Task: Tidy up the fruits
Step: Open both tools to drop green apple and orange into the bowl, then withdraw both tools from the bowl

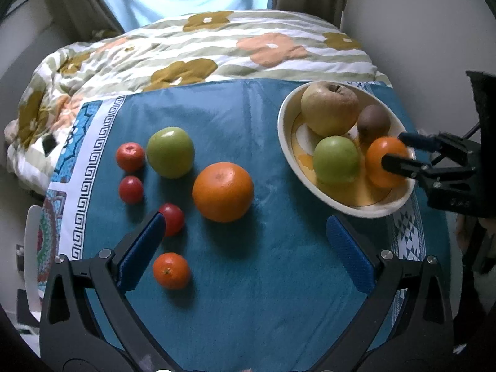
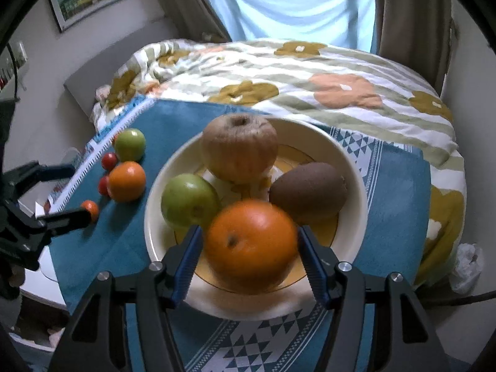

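Observation:
A cream bowl (image 1: pixel 283 142) (image 2: pixel 152 226) at the right of the blue cloth holds a large yellowish apple (image 2: pixel 238 145), a kiwi (image 2: pixel 308 190), a green apple (image 2: pixel 189 200) and an orange (image 2: pixel 251 248). My right gripper (image 2: pixel 251 229) (image 1: pixel 393 149) straddles that orange, which rests in the bowl; thin gaps show at both pads, so it is open. My left gripper (image 1: pixel 246 219) hangs wide open over bare cloth, holding nothing. On the cloth lie a big orange (image 1: pixel 222 196), a green apple (image 1: pixel 170 152), three small red tomatoes (image 1: pixel 131 189) and a mandarin (image 1: pixel 171 270).
The blue cloth (image 1: pixel 248 294) covers a small table pushed against a bed with a flowered quilt (image 1: pixel 217 46). One tomato (image 1: pixel 172 219) lies right beside my left finger. The table's edges drop off at left and right; a wall stands close on the right.

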The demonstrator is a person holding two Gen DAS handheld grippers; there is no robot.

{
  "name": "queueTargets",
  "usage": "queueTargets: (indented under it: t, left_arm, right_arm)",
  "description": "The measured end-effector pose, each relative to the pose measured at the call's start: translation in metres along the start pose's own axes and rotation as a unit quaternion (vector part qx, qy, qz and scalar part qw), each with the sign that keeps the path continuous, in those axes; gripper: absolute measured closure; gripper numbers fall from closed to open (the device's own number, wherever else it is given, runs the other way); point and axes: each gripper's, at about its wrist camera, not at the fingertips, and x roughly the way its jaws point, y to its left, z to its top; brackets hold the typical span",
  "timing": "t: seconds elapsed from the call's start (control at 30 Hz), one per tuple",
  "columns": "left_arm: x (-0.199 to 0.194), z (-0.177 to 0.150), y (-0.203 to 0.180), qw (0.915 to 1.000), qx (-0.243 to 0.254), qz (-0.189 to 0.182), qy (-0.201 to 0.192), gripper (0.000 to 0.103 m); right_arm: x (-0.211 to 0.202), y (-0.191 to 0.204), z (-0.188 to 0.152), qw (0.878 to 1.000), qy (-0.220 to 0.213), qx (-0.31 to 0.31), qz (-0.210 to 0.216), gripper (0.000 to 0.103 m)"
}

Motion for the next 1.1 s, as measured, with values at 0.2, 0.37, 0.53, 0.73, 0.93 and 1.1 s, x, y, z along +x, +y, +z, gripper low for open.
queueTargets:
  t: [0.2,0.37,0.53,0.73,0.93,1.1]
  left_arm:
    - [-0.015,-0.004,0.002,0.9999,-0.004,0.006,-0.007,0.0]
    - [-0.037,-0.007,0.008,0.9996,-0.008,0.014,-0.025,0.0]
    - [-0.068,-0.013,0.015,0.9984,-0.013,0.032,-0.046,0.0]
    - [-0.103,-0.026,0.033,0.9959,-0.037,0.05,-0.065,0.0]
    - [-0.114,-0.044,0.056,0.9936,-0.068,0.067,-0.06,0.0]
    - [-0.105,-0.057,0.072,0.9925,-0.095,0.063,-0.044,0.0]
  right_arm:
    - [-0.018,0.004,0.003,0.999,-0.032,-0.008,-0.018,0.002]
    - [-0.039,0.013,0.003,0.999,-0.042,-0.014,-0.028,0.002]
    - [-0.063,0.026,0.008,0.998,-0.042,-0.03,-0.03,0.002]
    - [-0.079,0.047,0.014,0.999,-0.016,-0.044,0.001,0.002]
    - [-0.077,0.073,0.023,0.997,-0.009,-0.075,-0.004,0.002]
    - [-0.06,0.095,0.032,0.995,0.002,-0.102,0.001,0.002]
